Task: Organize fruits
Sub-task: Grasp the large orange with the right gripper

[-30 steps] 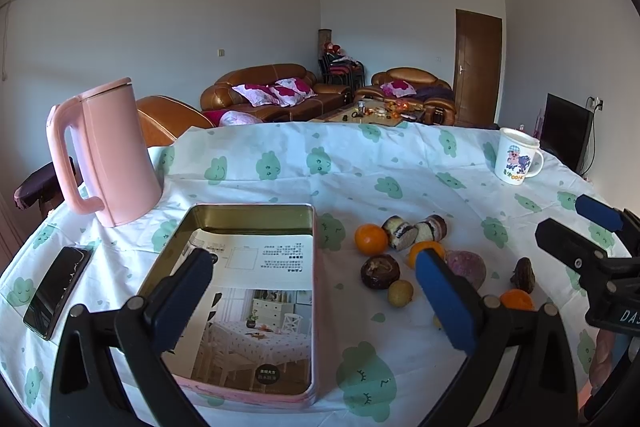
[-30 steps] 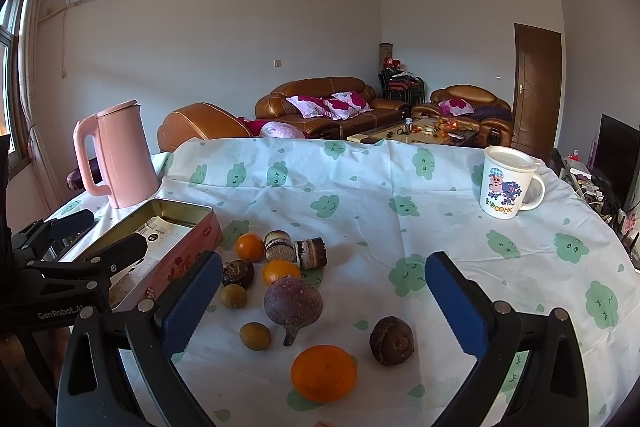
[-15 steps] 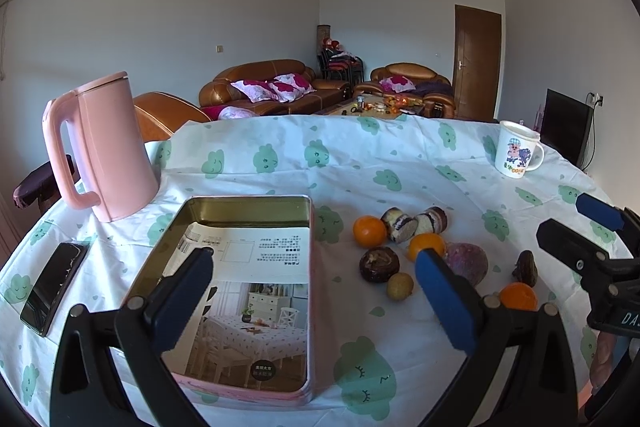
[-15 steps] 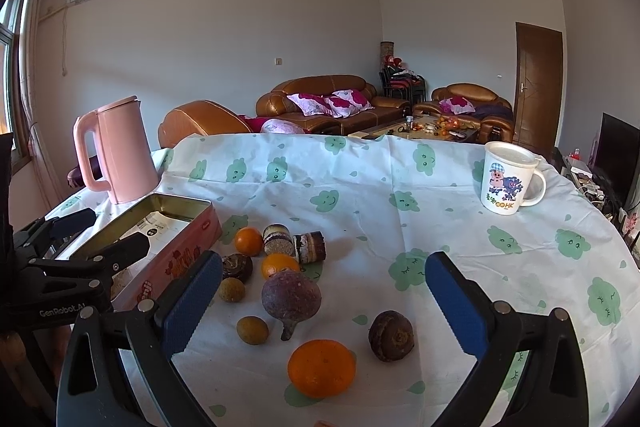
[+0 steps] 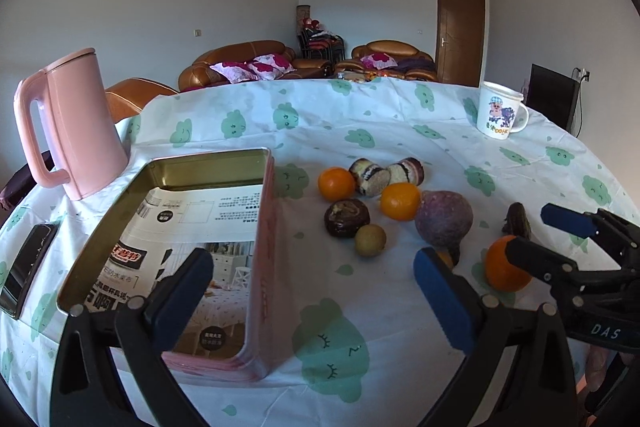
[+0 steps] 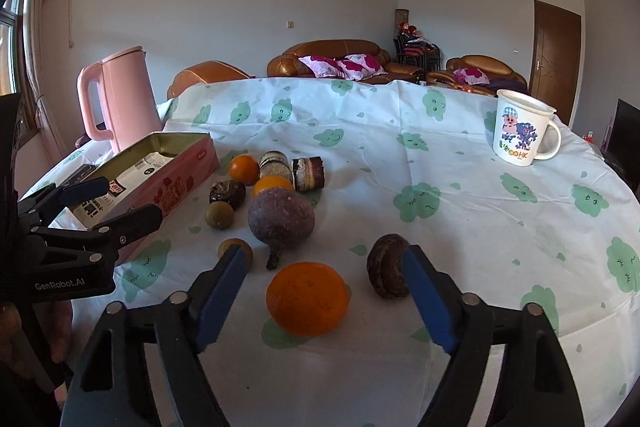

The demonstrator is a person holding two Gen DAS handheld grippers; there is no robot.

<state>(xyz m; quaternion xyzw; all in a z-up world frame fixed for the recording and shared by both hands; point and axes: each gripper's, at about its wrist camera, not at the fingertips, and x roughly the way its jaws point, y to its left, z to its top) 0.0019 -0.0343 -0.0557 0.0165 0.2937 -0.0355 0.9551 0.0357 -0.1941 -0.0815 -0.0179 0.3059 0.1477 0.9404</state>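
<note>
Left wrist view: three oranges are counted, one [image 5: 336, 183] farthest ahead of the left hand-held gripper [image 5: 312, 291], one [image 5: 400, 201] nearer, and one [image 5: 505, 265] off to its right between the fingers of the right hand-held gripper [image 5: 556, 239]. Two cut cake rolls [image 5: 386, 175], one dark round fruit [image 5: 346, 218], one small brown fruit [image 5: 370, 239] and one purple root [image 5: 443, 223] lie on the bench [image 5: 360, 315] ahead. The left hand-held gripper is spread, nothing between its pads. Straddled by its left finger is one open pink tin [image 5: 266, 267], in which only a printed leaflet [image 5: 192, 231] with unreadable characters lies.

Right wrist view: the right hand-held gripper [image 6: 324, 291] is closing around the nearest orange [image 6: 307, 299]; the pads are not yet touching it. Just beside its right finger a dark wrinkled fruit [image 6: 387, 271] rests. One mug [image 6: 520, 133], marked "HK", stands far ahead to the right; one pink kettle [image 6: 120, 99] far to the left. "GenRobot.AI" is read on the left hand-held gripper's body.
</note>
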